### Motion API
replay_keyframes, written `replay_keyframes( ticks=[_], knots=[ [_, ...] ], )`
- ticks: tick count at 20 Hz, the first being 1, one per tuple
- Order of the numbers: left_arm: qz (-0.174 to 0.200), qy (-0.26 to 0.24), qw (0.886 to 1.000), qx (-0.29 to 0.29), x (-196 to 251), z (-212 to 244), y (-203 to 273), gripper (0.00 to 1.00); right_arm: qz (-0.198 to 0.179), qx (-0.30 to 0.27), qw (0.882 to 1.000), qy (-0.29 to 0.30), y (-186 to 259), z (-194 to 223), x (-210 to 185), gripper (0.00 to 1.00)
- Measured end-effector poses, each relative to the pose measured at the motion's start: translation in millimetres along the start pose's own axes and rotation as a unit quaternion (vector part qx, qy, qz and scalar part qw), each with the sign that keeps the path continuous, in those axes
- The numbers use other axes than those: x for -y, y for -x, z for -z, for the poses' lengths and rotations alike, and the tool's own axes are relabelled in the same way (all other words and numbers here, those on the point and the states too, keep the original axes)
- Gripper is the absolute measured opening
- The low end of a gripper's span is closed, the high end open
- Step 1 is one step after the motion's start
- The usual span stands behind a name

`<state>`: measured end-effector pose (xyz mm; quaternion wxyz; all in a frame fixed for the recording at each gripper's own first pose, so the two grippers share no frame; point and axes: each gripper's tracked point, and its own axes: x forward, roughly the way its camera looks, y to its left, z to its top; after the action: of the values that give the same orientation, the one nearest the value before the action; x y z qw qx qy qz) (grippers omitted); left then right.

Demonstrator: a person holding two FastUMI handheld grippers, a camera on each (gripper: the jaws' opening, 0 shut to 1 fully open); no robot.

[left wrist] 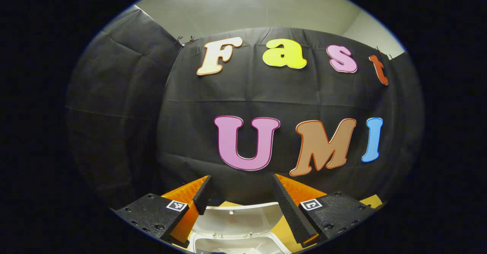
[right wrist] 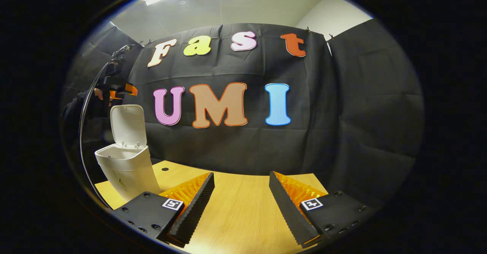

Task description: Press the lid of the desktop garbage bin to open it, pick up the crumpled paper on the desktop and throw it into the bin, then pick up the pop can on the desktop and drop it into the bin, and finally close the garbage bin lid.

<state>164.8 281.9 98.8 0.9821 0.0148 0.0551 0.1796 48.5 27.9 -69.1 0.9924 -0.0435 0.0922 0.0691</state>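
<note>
Right gripper view: the white garbage bin (right wrist: 127, 170) stands upright at the left end of the wooden desk (right wrist: 236, 212), long axis vertical, its hinged lid (right wrist: 128, 125) raised and tipped back toward the booth wall. The right gripper (right wrist: 241, 183) hovers over bare desk, jaws spread, holding nothing. Left gripper view: the left gripper (left wrist: 241, 187), jaws likewise apart and empty, hangs directly above the bin's open mouth.

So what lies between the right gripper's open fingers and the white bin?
Bare wooden desktop, going by the right gripper view. The right gripper is open and holds nothing. The bin stands off to its left, lid raised.
</note>
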Motion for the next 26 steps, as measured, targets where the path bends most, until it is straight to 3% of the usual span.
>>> replay_keyframes(
  ticks=[4, 7, 13, 23, 26],
  knots=[
    [-0.006, 0.006, 0.999, -0.047, -6.6, 30.2, -7.9, 0.92, 0.006, 0.001, 1.0, 0.001, 3.1, -1.1, 0.9, 0.96],
    [-0.005, -0.002, 0.999, -0.049, -6.8, 31.5, -5.1, 0.9, 0.001, 0.001, 1.0, 0.002, 2.6, -1.3, -2.4, 0.96],
    [0.004, -0.015, 0.999, -0.052, -1.2, 39.8, 26.4, 0.92, -0.021, 0.009, 1.0, 0.008, -0.4, -7.5, -15.8, 0.96],
    [0.013, 0.008, 0.998, -0.066, 11.2, 71.2, 88.6, 0.92, -0.039, 0.012, 0.999, 0.009, 0.3, -9.8, -17.0, 0.99],
    [0.012, 0.006, 0.997, -0.072, 13.3, 83.4, 102.5, 0.93, -0.041, 0.01, 0.999, 0.011, 2.3, -7.4, -16.2, 0.96]
  ],
)
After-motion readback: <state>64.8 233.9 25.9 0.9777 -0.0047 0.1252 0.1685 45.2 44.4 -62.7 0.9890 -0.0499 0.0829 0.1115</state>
